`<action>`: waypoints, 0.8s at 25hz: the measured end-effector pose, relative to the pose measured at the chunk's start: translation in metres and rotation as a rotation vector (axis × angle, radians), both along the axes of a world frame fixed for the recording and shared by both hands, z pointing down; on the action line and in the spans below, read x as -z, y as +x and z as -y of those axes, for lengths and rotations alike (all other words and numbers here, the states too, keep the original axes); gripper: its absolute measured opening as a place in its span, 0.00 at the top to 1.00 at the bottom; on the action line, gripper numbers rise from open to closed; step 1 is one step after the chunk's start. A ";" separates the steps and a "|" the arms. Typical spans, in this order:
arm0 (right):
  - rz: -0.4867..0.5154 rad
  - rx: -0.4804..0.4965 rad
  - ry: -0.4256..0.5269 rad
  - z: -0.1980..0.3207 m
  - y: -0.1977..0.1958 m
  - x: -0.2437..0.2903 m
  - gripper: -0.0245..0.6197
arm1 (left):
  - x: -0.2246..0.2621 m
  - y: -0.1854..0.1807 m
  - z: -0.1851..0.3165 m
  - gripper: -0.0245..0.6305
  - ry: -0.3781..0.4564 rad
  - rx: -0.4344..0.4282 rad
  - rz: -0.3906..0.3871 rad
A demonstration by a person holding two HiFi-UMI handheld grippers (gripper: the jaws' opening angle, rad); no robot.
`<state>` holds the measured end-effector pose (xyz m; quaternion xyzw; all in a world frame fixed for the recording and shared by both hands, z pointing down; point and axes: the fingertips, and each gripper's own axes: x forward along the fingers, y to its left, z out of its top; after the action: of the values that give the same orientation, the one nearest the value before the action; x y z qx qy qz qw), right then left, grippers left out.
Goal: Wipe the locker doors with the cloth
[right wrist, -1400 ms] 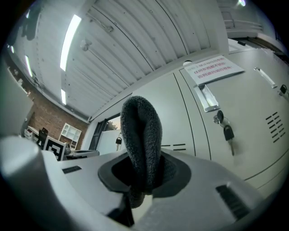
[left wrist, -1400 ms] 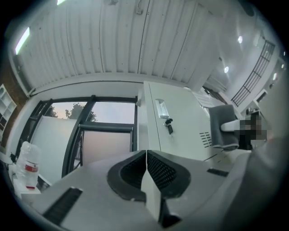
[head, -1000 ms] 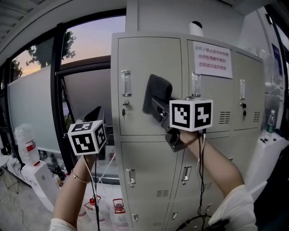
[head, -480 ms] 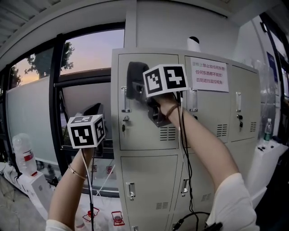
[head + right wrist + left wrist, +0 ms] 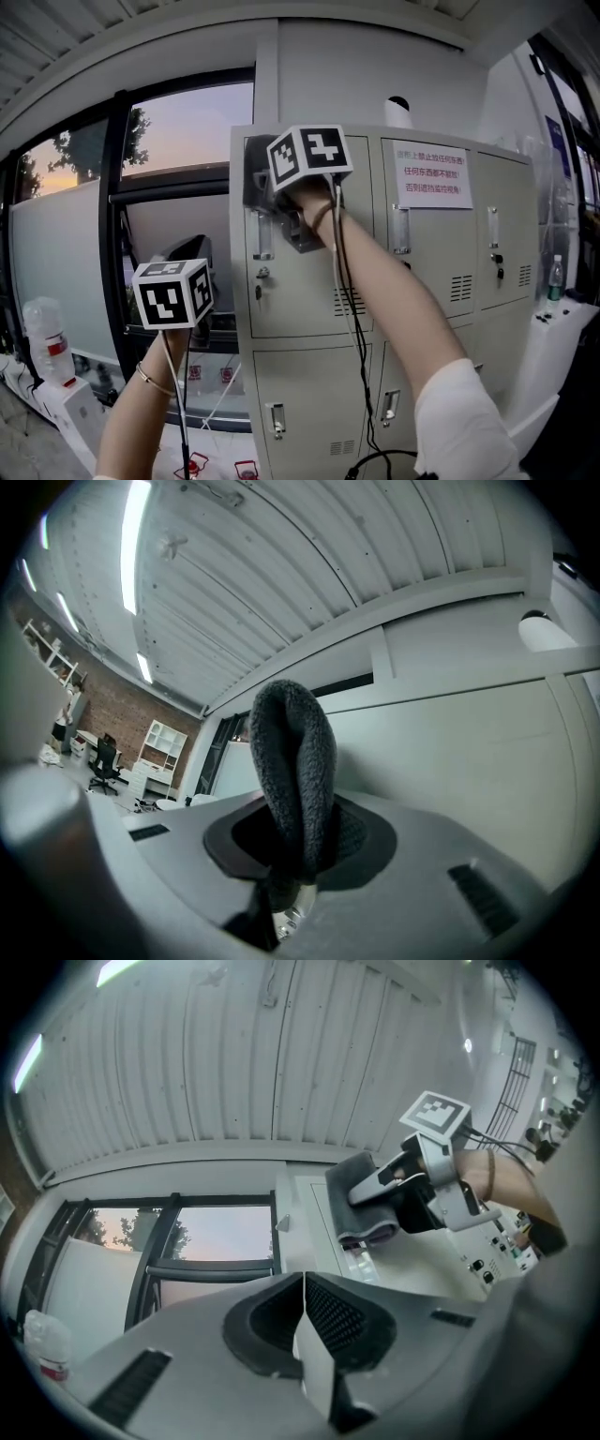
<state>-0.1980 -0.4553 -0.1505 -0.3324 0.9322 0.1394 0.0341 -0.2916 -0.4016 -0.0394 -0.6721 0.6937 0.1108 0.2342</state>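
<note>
Right gripper pinches the folded cloth against the top-left corner of the upper-left locker door. Left gripper is pressed together, empty, low and well apart. My judgement: press evenly, use overlapping downward strokes, skirt the handle.

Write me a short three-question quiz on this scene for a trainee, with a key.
1. True or false: the left gripper is shut with nothing between its jaws.
2. The right gripper holds the cloth at: A) the top left corner of the upper left locker door; B) a lower door; C) the window glass.
3. Fill in: the upper door beside it bears a paper ____ with red print.
Key: 1 true; 2 A; 3 notice.
</note>
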 end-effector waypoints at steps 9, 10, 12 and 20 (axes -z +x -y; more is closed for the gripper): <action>-0.001 0.012 -0.034 0.016 -0.015 0.010 0.85 | -0.017 -0.008 0.010 0.95 -0.029 0.006 -0.007; -0.008 0.005 -0.031 0.017 -0.014 0.011 0.85 | -0.018 -0.006 0.011 0.95 -0.030 0.005 -0.002; -0.016 -0.003 -0.029 0.018 -0.012 0.011 0.85 | -0.018 -0.004 0.012 0.95 -0.030 -0.006 -0.010; -0.022 -0.046 -0.031 0.024 0.020 0.016 0.85 | -0.010 0.012 0.008 0.95 -0.020 -0.028 -0.023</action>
<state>-0.1777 -0.4789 -0.1666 -0.3528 0.9266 0.1293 0.0156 -0.2795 -0.4093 -0.0297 -0.6827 0.6880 0.1149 0.2177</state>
